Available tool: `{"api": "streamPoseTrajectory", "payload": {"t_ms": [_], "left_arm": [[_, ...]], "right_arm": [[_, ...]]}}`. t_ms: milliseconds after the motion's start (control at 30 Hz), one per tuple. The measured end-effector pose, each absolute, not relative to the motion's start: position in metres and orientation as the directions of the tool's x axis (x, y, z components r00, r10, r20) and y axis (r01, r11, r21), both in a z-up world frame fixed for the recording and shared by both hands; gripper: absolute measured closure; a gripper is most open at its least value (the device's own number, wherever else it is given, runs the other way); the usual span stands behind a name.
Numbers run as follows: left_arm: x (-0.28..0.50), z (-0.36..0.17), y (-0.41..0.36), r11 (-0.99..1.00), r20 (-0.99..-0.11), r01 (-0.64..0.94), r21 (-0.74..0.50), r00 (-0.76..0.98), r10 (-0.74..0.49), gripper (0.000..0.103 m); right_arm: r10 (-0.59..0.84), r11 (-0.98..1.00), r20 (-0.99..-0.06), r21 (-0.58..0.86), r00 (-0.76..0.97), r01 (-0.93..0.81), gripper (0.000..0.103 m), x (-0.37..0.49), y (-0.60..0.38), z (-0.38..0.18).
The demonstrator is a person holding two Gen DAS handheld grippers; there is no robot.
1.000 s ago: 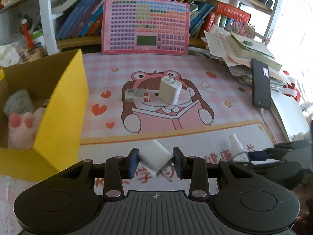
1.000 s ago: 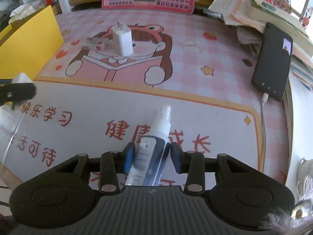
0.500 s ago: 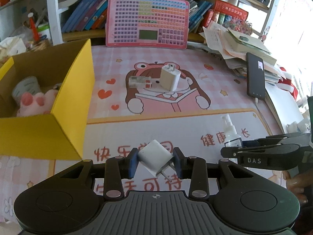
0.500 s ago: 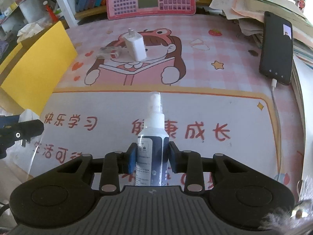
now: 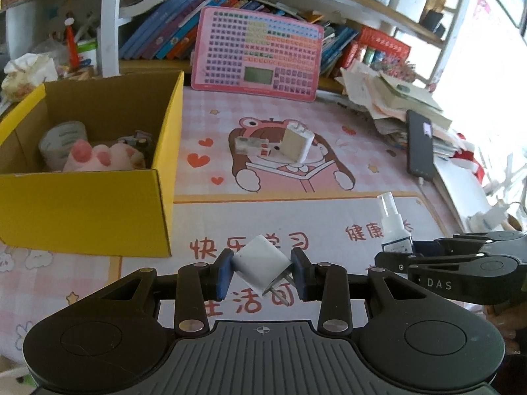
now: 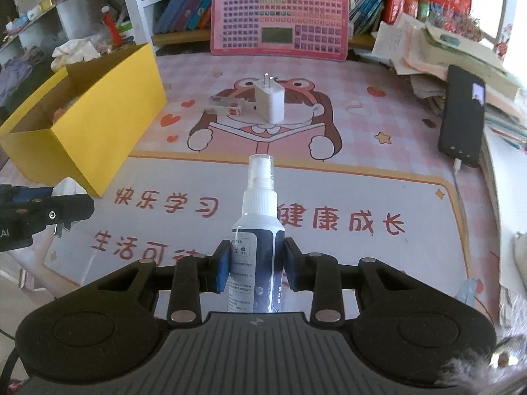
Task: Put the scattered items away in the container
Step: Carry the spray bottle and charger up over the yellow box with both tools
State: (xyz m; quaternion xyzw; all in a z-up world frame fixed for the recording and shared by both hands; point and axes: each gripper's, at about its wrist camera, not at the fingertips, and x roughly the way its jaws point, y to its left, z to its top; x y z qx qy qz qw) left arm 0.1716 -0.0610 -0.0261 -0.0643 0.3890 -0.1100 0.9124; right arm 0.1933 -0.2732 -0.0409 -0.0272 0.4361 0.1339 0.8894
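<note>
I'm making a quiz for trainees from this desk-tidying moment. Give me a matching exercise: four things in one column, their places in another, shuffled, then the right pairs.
Things:
1. small white charger
2. spray bottle
3. pink plush paw
4. black phone

Places:
A. inside the yellow box
B. in the right gripper
C. lying by the stack of papers
D. in the left gripper

Pairs: 1-D, 2-B, 3-A, 4-C

Two white chargers: one (image 5: 260, 267) near, one (image 5: 295, 142) far on the mat. One spray bottle (image 6: 258, 250), one yellow box (image 5: 85, 204), one phone (image 6: 462, 117), one small clear case (image 6: 224, 105).
</note>
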Motion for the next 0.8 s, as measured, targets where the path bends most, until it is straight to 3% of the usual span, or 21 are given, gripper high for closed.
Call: {"api": "streamPoseTrajectory", "payload": {"t_ms": [300,800], "left_arm": [[0.136,-0.023,-0.01,0.953,-0.667,0.192,-0.236,0.681,-0.302,0.067],[0.064,-0.017,0.093,0.963,-0.656,0.146,-0.227,0.707,-0.262,0.067]], "right_arm": [[0.163,0.977,-0.77,0.038,0.617,-0.211,0.072,0.144,-0.228,-0.032],[0.244,0.948,-0.743,0.049,0.624,-0.313,0.072,0.067,-0.117,-0.027]]}}
